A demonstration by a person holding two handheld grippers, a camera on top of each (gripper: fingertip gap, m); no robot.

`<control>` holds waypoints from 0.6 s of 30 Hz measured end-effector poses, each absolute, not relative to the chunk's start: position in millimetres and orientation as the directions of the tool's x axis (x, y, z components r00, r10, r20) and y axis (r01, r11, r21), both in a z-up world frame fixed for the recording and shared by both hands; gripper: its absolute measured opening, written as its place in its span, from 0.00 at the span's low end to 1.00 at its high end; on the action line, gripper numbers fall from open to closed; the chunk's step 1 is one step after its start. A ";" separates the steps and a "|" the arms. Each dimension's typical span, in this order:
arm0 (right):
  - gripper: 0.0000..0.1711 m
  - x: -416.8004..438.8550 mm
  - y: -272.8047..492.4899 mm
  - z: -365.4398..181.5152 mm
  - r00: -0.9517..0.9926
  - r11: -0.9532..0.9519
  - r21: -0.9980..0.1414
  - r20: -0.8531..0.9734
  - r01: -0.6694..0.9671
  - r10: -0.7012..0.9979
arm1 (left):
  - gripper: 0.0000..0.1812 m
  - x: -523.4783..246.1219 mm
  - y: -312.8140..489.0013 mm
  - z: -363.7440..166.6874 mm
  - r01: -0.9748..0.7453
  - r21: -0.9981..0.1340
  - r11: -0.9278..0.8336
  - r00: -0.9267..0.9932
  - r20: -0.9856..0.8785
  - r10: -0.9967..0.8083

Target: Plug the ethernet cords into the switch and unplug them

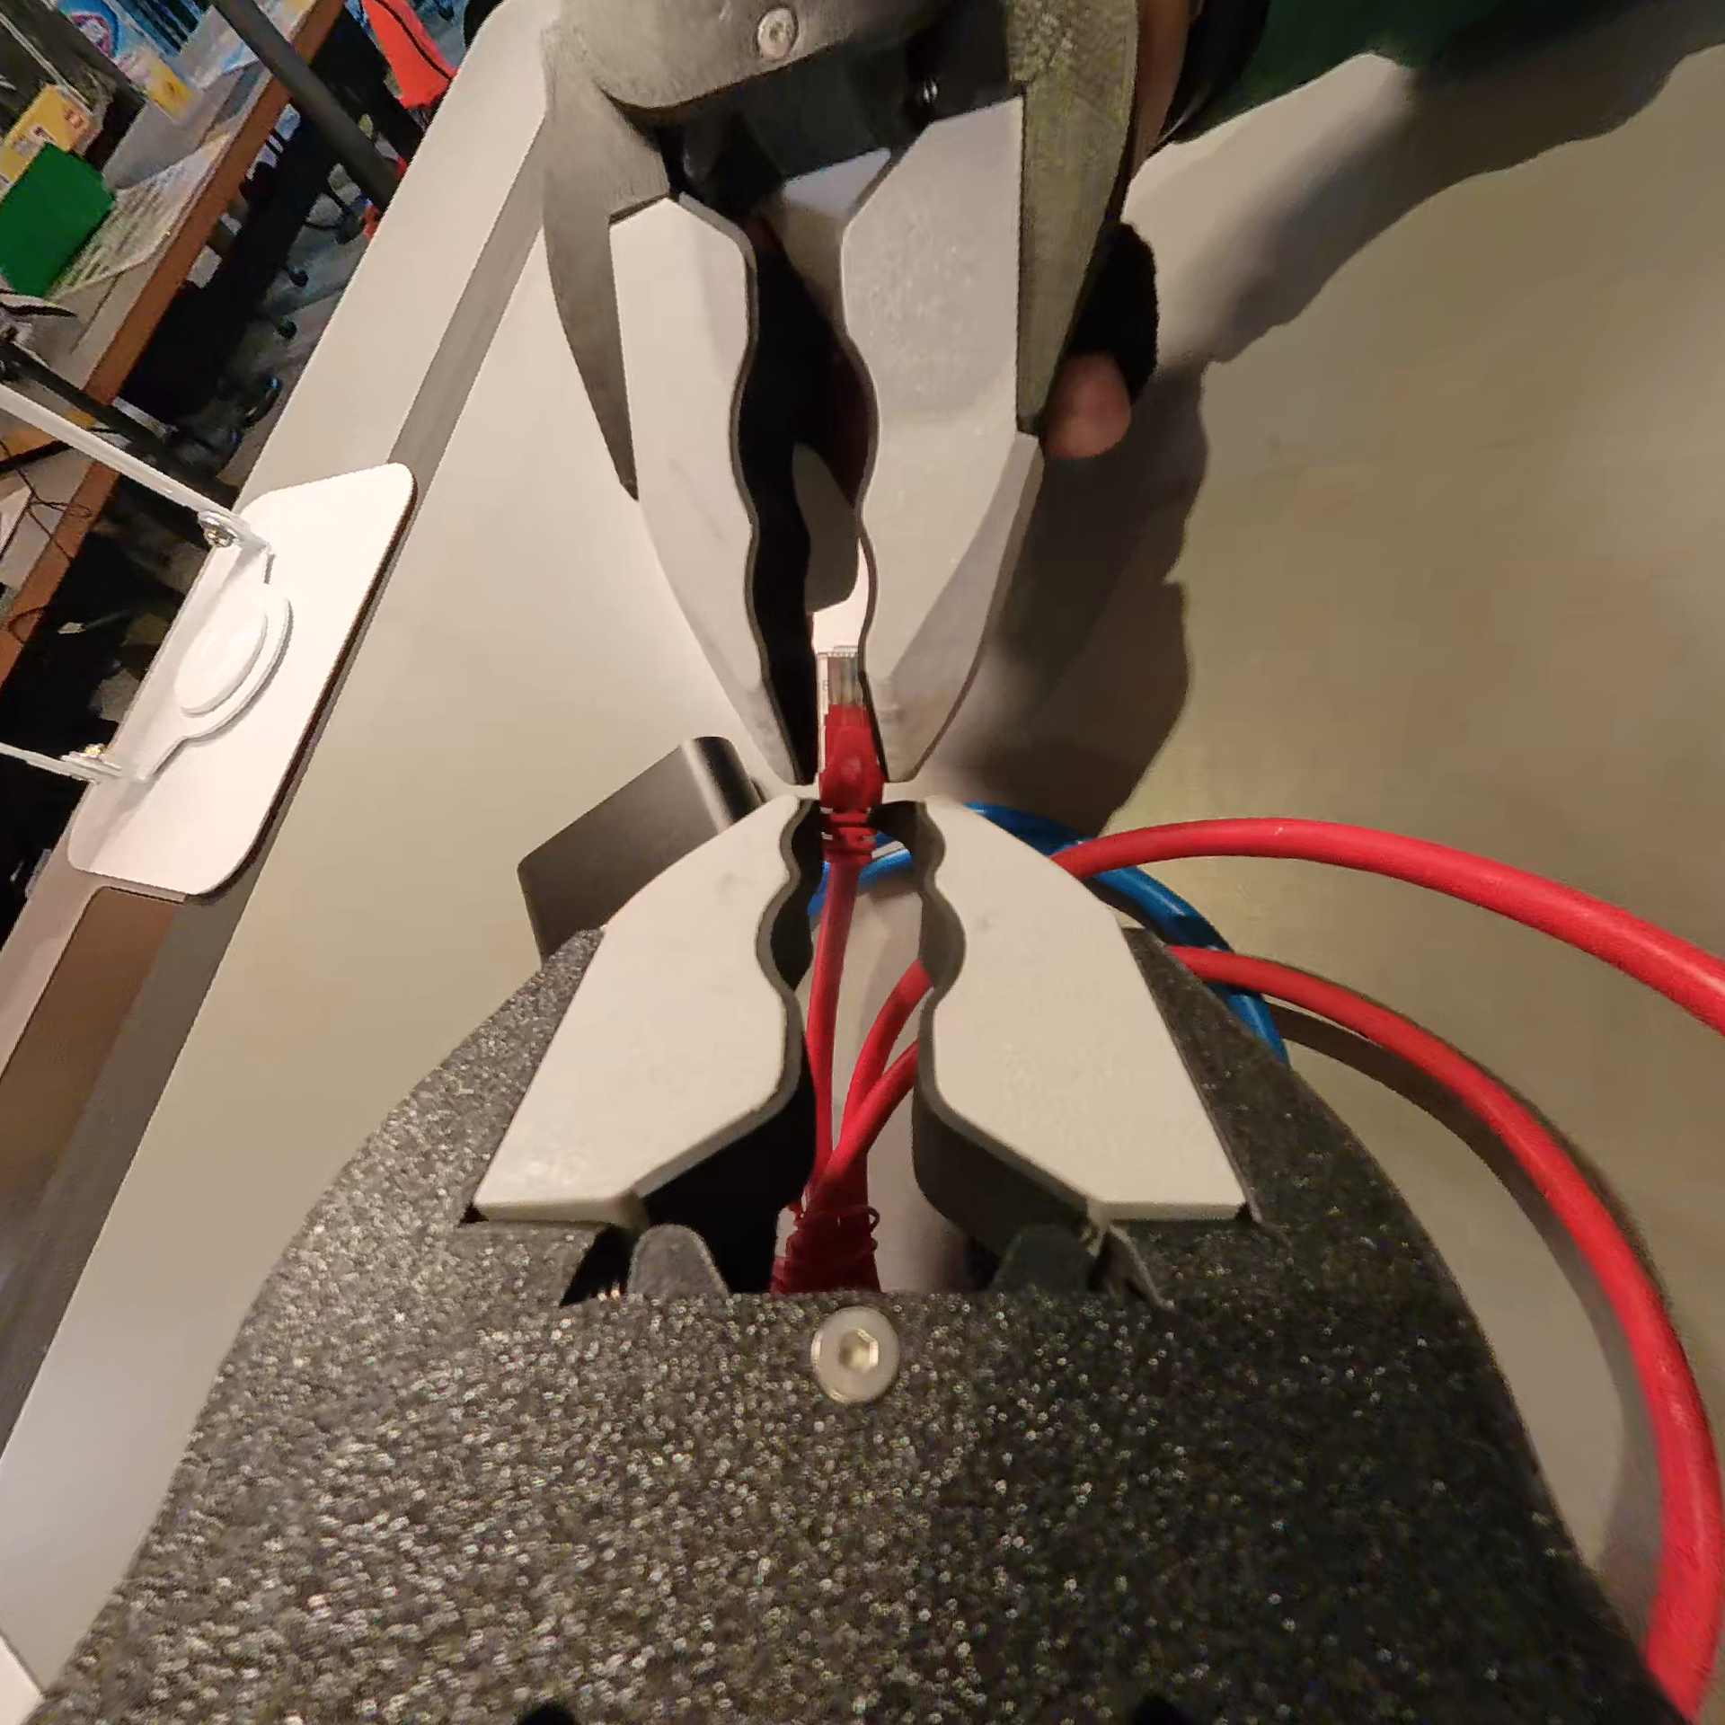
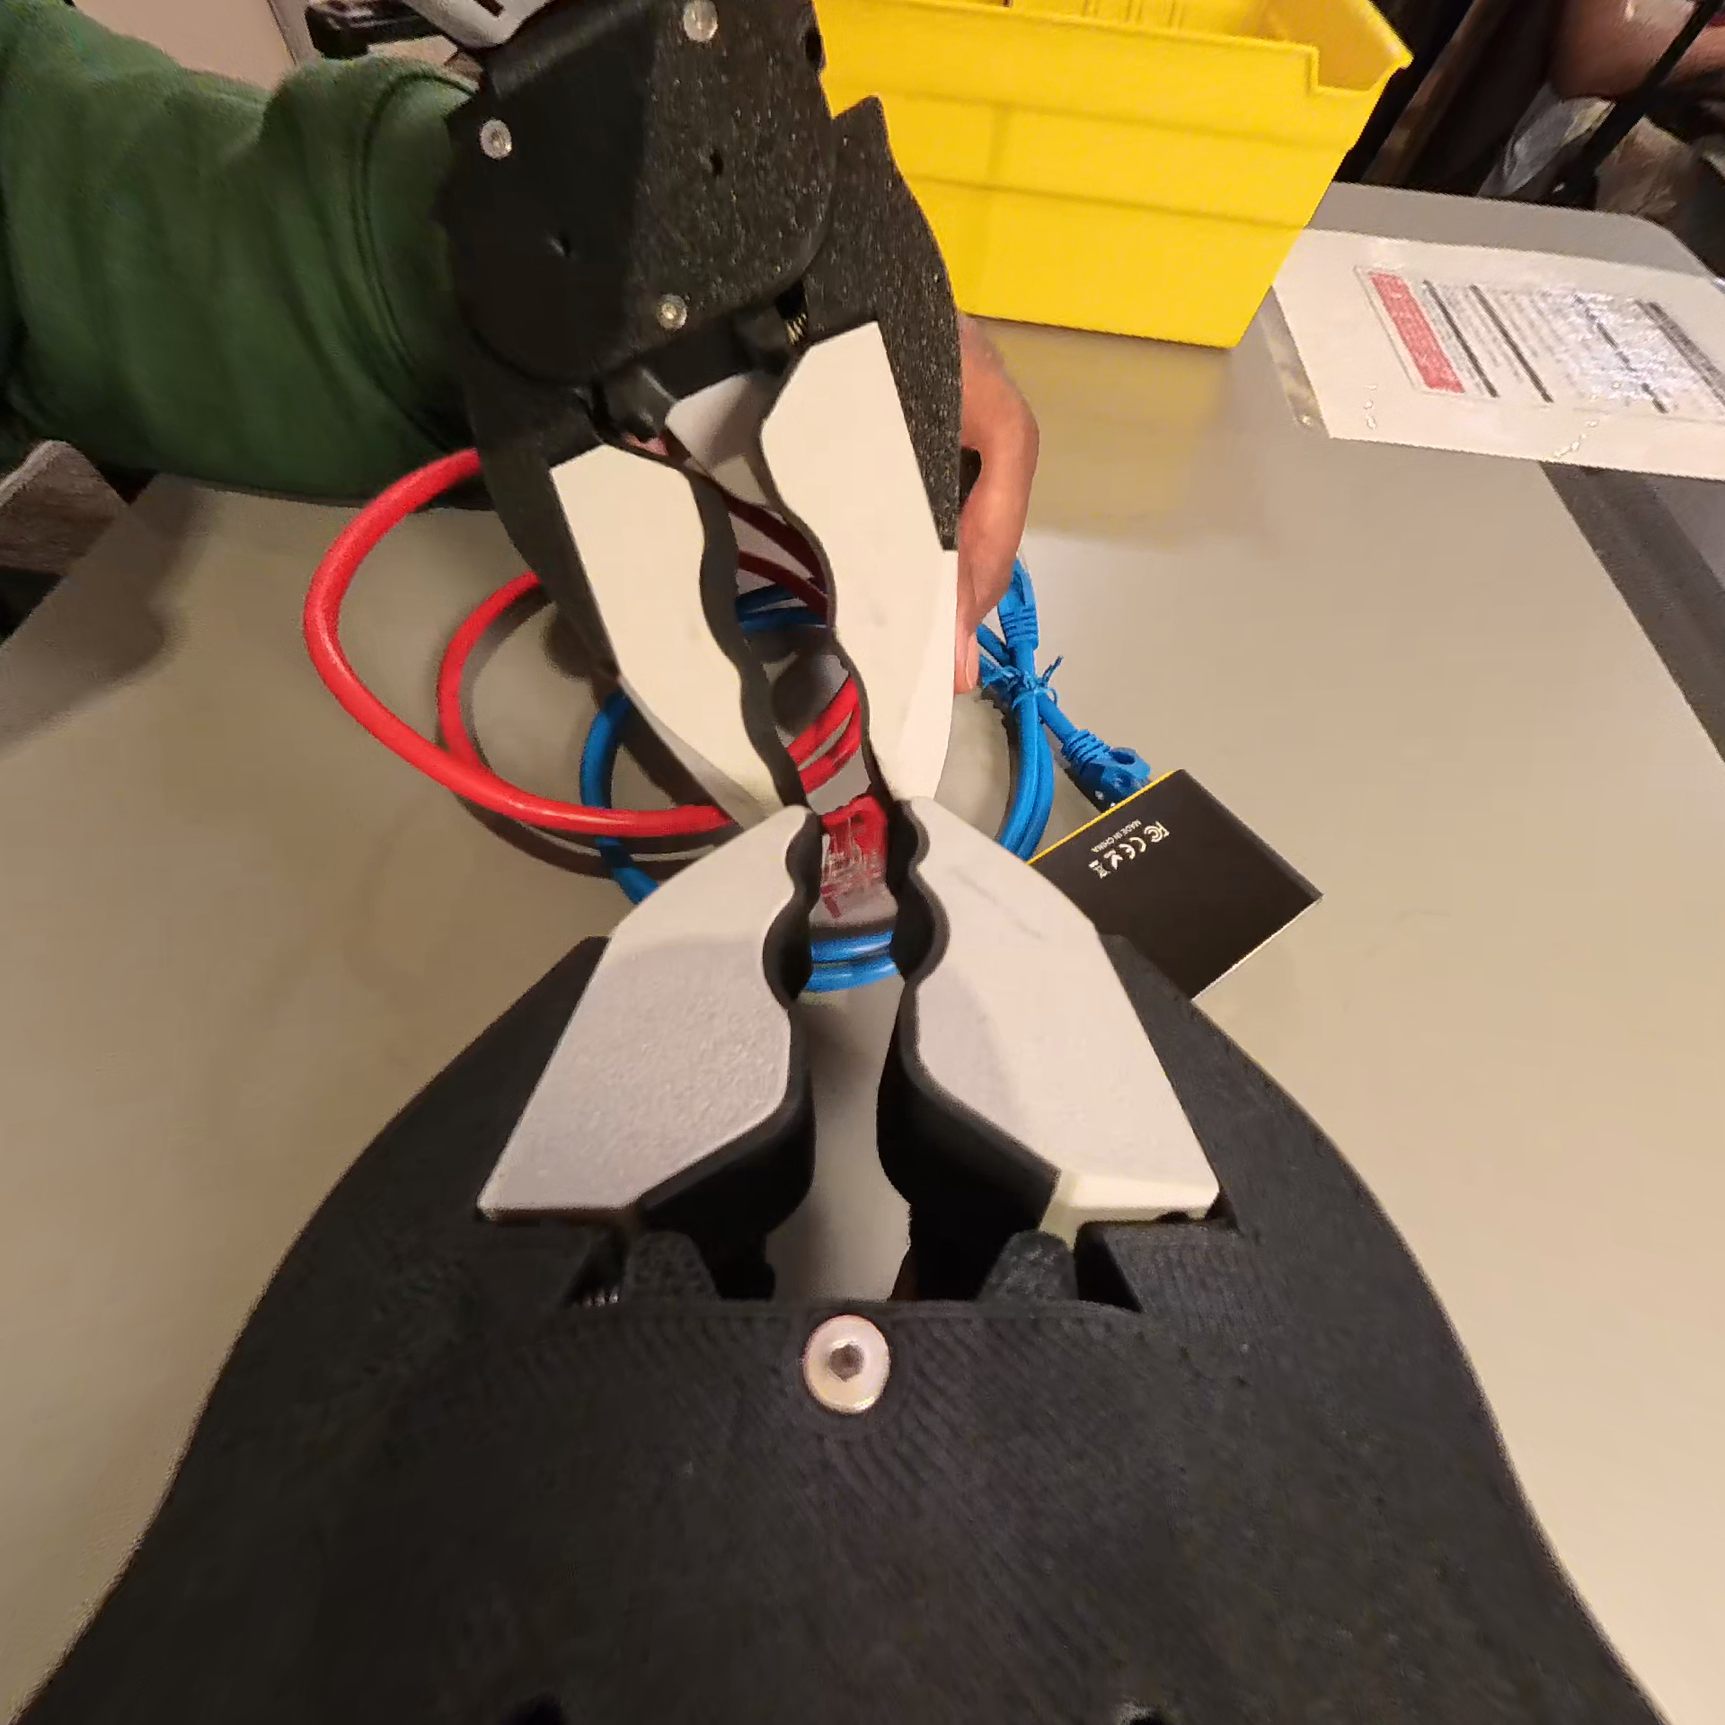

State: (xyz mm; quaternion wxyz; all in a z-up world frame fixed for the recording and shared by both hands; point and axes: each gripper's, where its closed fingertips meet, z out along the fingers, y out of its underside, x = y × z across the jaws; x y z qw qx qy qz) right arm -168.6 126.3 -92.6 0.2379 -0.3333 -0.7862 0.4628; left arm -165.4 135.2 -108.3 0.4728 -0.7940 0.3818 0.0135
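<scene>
A red ethernet cord (image 1: pixel 1400 859) loops over the table, and its clear-tipped plug (image 1: pixel 840 691) is held up between both grippers. My left gripper (image 1: pixel 851 810) is shut on the red boot just behind the plug. My right gripper (image 2: pixel 854 821) meets it tip to tip and is shut on the plug (image 2: pixel 854 868). The right gripper also shows in the left wrist view (image 1: pixel 845 775), coming from above. The black switch (image 2: pixel 1185 877) lies on the table just right of the grippers, its ports hidden. A coiled blue ethernet cord (image 2: pixel 1027 709) lies beside the switch, under the grippers.
A yellow bin (image 2: pixel 1101 168) stands at the far side of the table, with a laminated sheet (image 2: pixel 1531 355) to its right. A green sleeve (image 2: pixel 187 261) reaches in from the left. A white plate with a clear bracket (image 1: pixel 243 672) sits at the table's edge. Only a small space, under 4 cm, lies between the two pairs of fingers. The black switch (image 2: pixel 1185 877) lies around 8 centimeters away from my left fingertips.
</scene>
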 end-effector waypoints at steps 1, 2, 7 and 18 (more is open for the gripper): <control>0.07 -169.2 126.6 -92.0 -0.662 0.346 -0.889 0.067 0.300 0.746 | 0.10 -166.2 135.6 -107.6 -0.617 -0.742 -0.262 0.711 -0.383 -0.590; 0.07 -170.1 127.2 -91.2 -0.658 0.340 -0.892 0.067 0.297 0.750 | 0.10 -167.5 136.3 -106.6 -0.612 -0.746 -0.265 0.717 -0.381 -0.583; 0.07 -174.2 128.1 -88.6 -0.642 0.338 -0.899 0.088 0.278 0.762 | 0.09 -172.7 136.7 -103.5 -0.603 -0.748 -0.279 0.731 -0.377 -0.569; 0.07 -172.5 125.1 -86.4 -0.659 0.319 -0.908 0.066 0.270 0.749 | 0.13 -180.8 135.4 -122.4 -0.669 -0.683 -0.294 0.691 -0.427 -0.583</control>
